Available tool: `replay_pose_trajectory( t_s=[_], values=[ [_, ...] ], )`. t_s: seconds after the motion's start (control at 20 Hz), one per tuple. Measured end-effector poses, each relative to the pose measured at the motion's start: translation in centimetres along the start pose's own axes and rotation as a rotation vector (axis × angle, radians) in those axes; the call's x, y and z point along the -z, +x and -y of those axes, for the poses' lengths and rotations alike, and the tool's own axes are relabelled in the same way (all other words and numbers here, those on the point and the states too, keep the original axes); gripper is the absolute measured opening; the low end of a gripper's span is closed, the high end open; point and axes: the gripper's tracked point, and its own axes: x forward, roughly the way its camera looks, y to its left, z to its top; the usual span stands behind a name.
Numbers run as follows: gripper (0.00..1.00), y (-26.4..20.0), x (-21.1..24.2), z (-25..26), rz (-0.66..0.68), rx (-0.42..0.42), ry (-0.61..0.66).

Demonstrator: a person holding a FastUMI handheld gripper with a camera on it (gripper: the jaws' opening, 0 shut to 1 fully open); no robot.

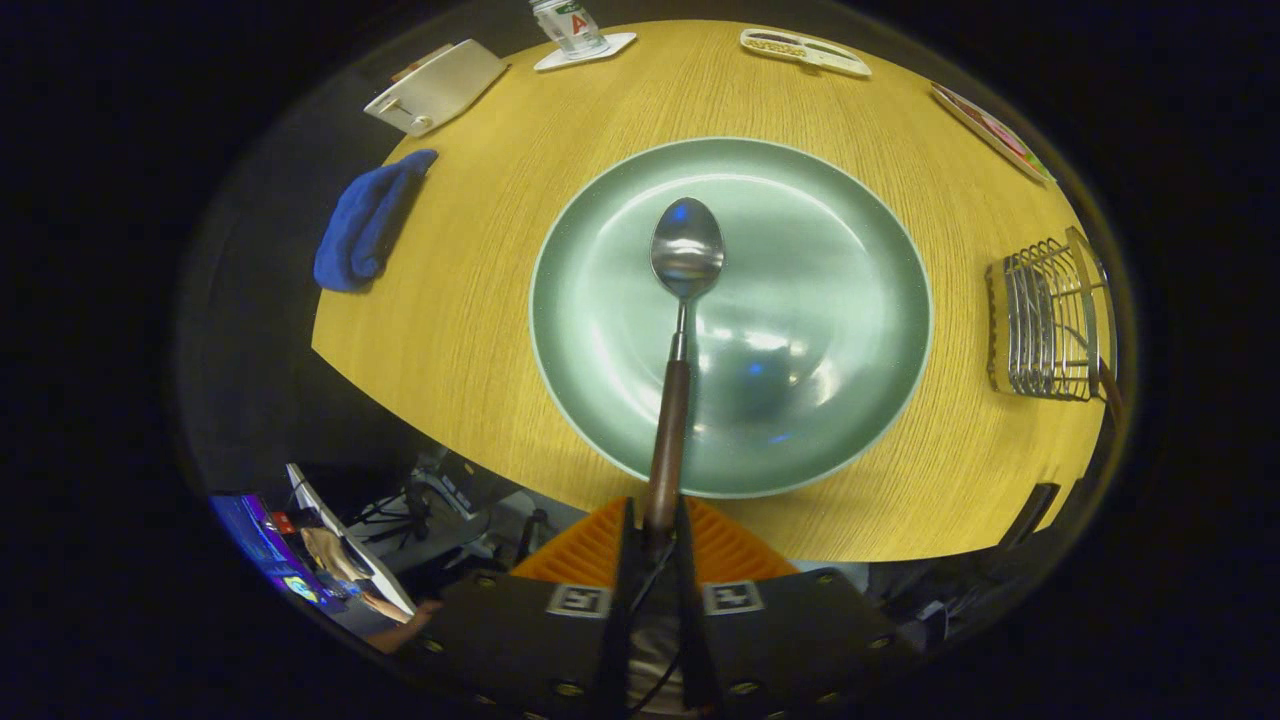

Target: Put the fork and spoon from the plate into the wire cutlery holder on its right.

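A round wooden table (480, 300) fills the booth, and at its middle sits a wide green plate (850, 330), otherwise bare. To the plate's right stands the wire cutlery holder (1045, 320), with what looks like a dark handle leaning at its far side, perhaps the fork, though I cannot tell. A folded blue cloth (365, 225) lies well apart on the left. The spoon (685, 300) hangs above the plate, its long axis running straight ahead from the fingers, bowl foremost. The gripper (660, 530) is closed narrow on the brown handle's end. It looks stiff and light, steel bowl heavier than handle, so a grip this far back may let it droop or swivel.
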Motion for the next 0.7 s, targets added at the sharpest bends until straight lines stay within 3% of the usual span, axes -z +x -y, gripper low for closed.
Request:
replay_pose_trajectory(
  t_s=[0.05,0.15,0.2,0.7],
  values=[
    [0.13,-0.3,0.1,0.3,-0.003,0.002,-0.021],
    [0.13,-1.2,-0.1,0.2,0.032,0.017,-0.033],
    [0.03,-1.7,0.0,0.3,0.021,0.036,-0.051],
    [0.03,-9.3,0.7,3.9,-0.005,0.042,-0.157]
  ],
)
